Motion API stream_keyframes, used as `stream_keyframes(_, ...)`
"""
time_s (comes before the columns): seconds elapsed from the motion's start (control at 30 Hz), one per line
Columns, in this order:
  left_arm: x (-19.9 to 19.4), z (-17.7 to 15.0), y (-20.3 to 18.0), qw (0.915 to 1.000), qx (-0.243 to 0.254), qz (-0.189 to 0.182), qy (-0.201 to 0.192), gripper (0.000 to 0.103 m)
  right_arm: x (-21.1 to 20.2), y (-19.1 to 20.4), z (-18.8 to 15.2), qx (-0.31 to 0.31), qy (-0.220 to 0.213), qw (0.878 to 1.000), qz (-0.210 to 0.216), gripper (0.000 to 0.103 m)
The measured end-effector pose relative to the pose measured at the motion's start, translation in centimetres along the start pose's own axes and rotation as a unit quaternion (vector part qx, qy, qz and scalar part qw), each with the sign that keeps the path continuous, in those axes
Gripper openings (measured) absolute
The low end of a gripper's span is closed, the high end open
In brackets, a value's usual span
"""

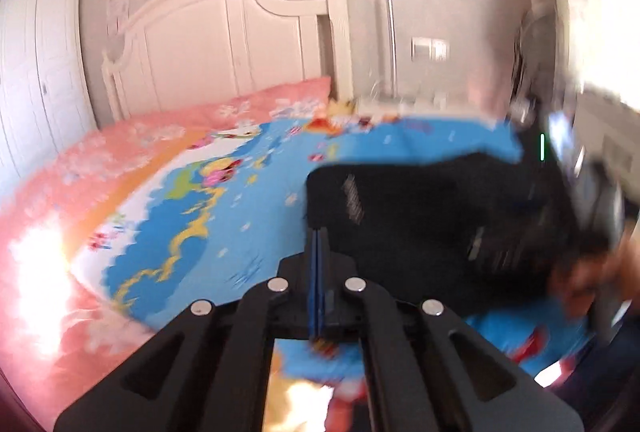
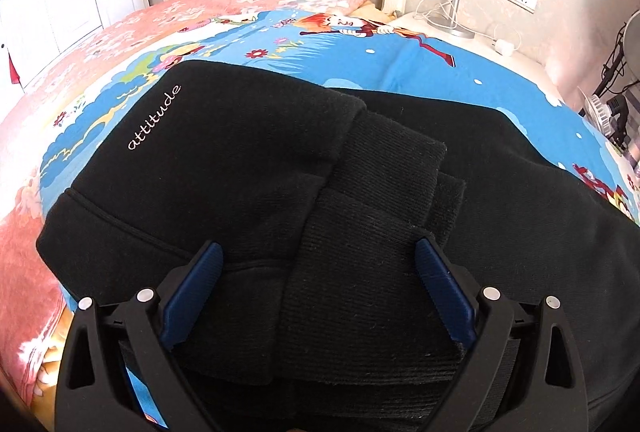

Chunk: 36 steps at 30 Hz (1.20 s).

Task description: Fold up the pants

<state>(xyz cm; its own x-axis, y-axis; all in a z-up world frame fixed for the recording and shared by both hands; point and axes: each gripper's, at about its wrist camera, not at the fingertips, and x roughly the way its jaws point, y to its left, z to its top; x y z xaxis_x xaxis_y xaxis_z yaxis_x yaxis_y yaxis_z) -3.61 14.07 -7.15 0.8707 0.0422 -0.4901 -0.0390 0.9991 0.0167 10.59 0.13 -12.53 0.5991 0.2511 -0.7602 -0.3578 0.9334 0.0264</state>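
**Black pants folded on a cartoon bedspread**

A bedroom with pale walls: a white carved headboard (image 1: 224,31) stands behind a bed covered by a blue cartoon-print sheet (image 2: 420,71), glossy and smooth, with a pink flowered quilt (image 2: 132,23) along its far and left side. To the right of the headboard a white nightstand (image 2: 448,31) carries a lamp base and coiled white cables.

The black pants (image 2: 248,159) lie on the blue sheet in front of the headboard, folded into a thick, rounded bundle of soft fleece-like knit. Ribbed cuffs (image 2: 392,167) rest across the top, and small white script reads "attitude".

The right gripper (image 2: 318,252) has its blue ridged pads spread wide, straddling the near end of the bundle; whether the pads actually touch the cloth is unclear. The left gripper (image 1: 318,232) has its jaws pressed fully together, empty, its tip at the left edge of the pants in a blurred view.
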Motion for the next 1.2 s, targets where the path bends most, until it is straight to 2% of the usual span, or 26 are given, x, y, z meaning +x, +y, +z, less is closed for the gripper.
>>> stream_keyframes(0.03,1.5,1.7,-0.1,0.9994,-0.022,-0.023,0.011,0.001,0.0,0.0,0.0,0.000,0.000,1.000,0.000,0.092)
stream_keyframes(0.13,6.8,5.1,-0.9,0.9977,-0.051,-0.024,0.037,0.001,0.0,-0.1,0.0,0.000,-0.001,1.000,0.002,0.092)
stream_keyframes(0.17,8.8,5.8,-1.1,0.9968,-0.058,-0.020,0.051,0.000,0.0,-0.1,0.0,0.000,-0.001,1.000,0.003,0.092)
stream_keyframes(0.23,12.8,6.9,-1.4,0.9923,-0.077,-0.049,0.084,0.000,0.0,-0.1,0.0,0.000,0.000,1.000,0.006,0.092)
stream_keyframes(0.3,16.6,7.1,-1.5,0.9880,-0.084,-0.042,0.123,0.000,0.0,-0.1,0.0,0.000,0.001,1.000,0.006,0.092)
stream_keyframes(0.37,21.0,6.0,-1.1,0.9752,-0.094,-0.049,0.194,0.000,-0.1,-0.1,0.0,0.001,0.002,1.000,0.005,0.092)
stream_keyframes(0.4,22.1,5.5,-0.6,0.9702,-0.116,-0.053,0.206,0.001,0.0,-0.1,0.0,0.000,0.003,1.000,0.005,0.092)
stream_keyframes(0.5,22.4,5.9,-0.5,0.9683,-0.122,-0.054,0.211,0.001,0.0,-0.2,0.1,0.002,0.005,1.000,0.005,0.093)
stream_keyframes(0.6,21.7,5.6,-0.4,0.9714,-0.127,-0.056,0.193,0.001,0.0,-0.1,0.1,0.001,0.006,1.000,0.005,0.093)
stream_keyframes(0.67,19.2,5.5,-0.2,0.9749,-0.133,-0.046,0.172,0.001,0.0,-0.2,0.1,0.001,0.006,1.000,0.008,0.093)
stream_keyframes(0.73,15.8,4.9,-0.4,0.9804,-0.128,-0.033,0.146,0.006,0.1,-0.2,0.2,0.003,0.007,1.000,0.008,0.094)
stream_keyframes(0.83,13.1,2.6,-1.3,0.9822,-0.100,-0.027,0.157,0.015,0.2,-0.1,0.2,0.003,0.005,1.000,0.006,0.095)
stream_keyframes(0.9,13.0,0.2,-1.5,0.9794,-0.088,-0.016,0.181,0.015,0.2,-0.1,0.2,0.004,0.005,1.000,0.006,0.095)
stream_keyframes(0.97,12.5,-1.4,-1.7,0.9857,-0.076,-0.021,0.149,0.015,0.2,0.0,0.2,0.004,0.005,1.000,0.005,0.095)
stream_keyframes(1.1,12.7,-1.4,-1.9,0.9862,-0.077,-0.013,0.146,0.016,-0.1,-0.1,0.5,0.007,0.008,1.000,0.002,0.094)
stream_keyframes(1.2,12.8,-1.4,-1.9,0.9868,-0.079,-0.009,0.141,0.016,-2.4,-0.7,0.6,0.017,-0.022,0.999,-0.016,0.092)
